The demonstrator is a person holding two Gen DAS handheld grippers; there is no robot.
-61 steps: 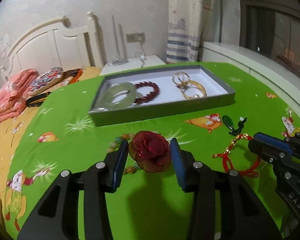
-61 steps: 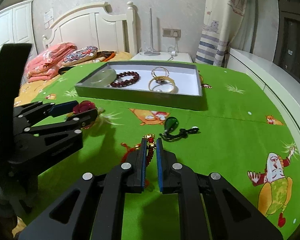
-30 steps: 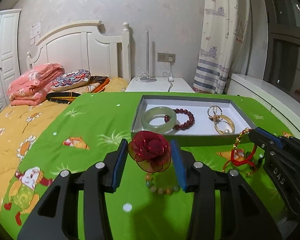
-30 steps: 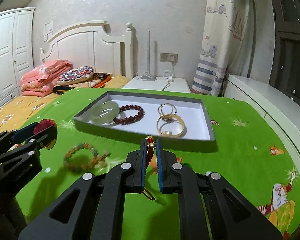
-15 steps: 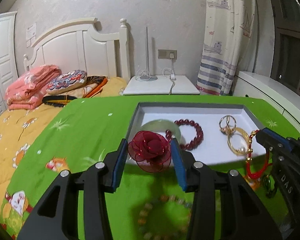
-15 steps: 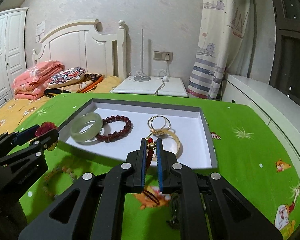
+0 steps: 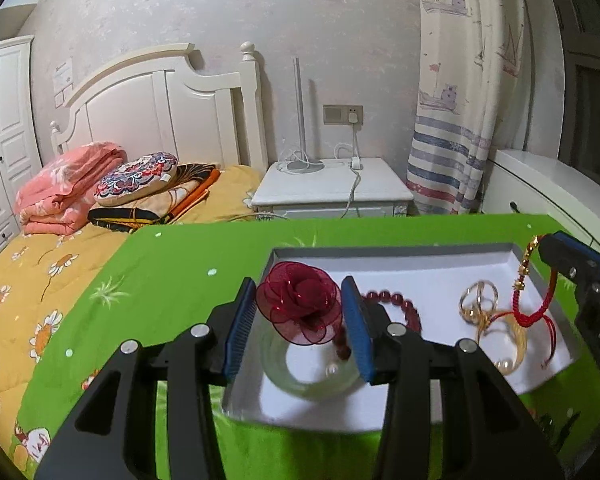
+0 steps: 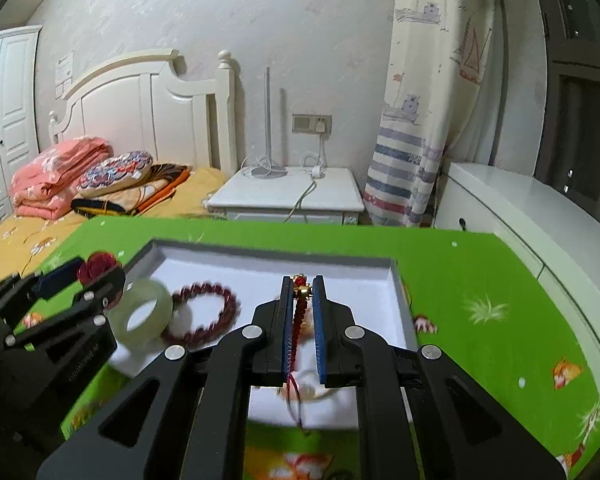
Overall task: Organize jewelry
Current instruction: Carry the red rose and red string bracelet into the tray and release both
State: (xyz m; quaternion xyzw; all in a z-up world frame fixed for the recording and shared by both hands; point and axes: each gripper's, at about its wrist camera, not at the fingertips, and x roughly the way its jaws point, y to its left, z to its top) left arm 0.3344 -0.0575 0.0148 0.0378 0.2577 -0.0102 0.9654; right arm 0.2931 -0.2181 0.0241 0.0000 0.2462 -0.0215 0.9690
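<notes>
A grey tray [image 7: 396,250] [image 8: 396,264] with a white floor lies on the green cloth. In it are a pale jade bangle [image 7: 312,384] [image 8: 141,314], a dark red bead bracelet [image 7: 396,304] [image 8: 203,312] and gold rings [image 7: 480,300]. My left gripper [image 7: 302,308] [image 8: 79,276] is shut on a dark red fabric rose [image 7: 300,306] [image 8: 95,266], above the tray's left part over the bangle. My right gripper [image 8: 302,300] [image 7: 552,248] is shut on a red cord bracelet with gold beads [image 8: 300,296] [image 7: 528,288], which hangs over the tray's right part.
The green cartoon-print cloth [image 8: 480,304] covers the table. Behind it stand a white nightstand [image 7: 332,188], a bed with folded pink bedding [image 7: 67,188] and a cushion, a striped curtain [image 7: 448,152] and a white cabinet [image 8: 532,216] on the right.
Both grippers have moved forward over the green cloth with their pieces and now hang above the tray. The tray looks much closer and larger in both views.
</notes>
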